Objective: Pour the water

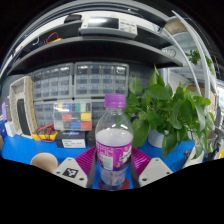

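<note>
Gripping upright water bottle (114,140) (purple cap), tongs (113,172) level, clamped on both sides, plant (170,112) beyond

Bright, even light; strong fisheye bending

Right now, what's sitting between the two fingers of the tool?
In the gripper view, a water bottle with a purple cap and pink label stands between the tool's fingers.
</note>
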### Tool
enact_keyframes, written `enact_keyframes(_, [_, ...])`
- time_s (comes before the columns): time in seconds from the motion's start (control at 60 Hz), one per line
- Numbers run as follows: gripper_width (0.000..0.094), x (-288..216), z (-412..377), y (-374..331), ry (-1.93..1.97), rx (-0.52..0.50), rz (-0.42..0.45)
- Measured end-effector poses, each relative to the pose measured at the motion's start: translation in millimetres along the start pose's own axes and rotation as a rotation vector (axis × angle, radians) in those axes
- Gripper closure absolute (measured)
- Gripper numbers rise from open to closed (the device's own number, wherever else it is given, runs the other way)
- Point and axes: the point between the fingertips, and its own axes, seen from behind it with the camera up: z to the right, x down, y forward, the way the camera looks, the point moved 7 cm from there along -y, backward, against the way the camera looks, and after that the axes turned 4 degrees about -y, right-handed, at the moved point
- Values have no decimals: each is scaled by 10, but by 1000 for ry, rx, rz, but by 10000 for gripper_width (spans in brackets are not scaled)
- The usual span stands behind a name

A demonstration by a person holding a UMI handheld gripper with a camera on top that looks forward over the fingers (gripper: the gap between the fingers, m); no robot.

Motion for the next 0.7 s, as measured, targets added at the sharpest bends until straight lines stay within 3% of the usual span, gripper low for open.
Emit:
enact_keyframes(0.083, [196, 118, -13, -14, -5, -13, -64])
enact_keyframes(0.283, [201, 289, -73, -398, 20, 0, -96])
enact_keyframes(0.483, [208, 256, -265, -1238, 20, -16, -128])
enact_keyframes(0.7, [209, -140, -724, -2049, -3, -125, -89])
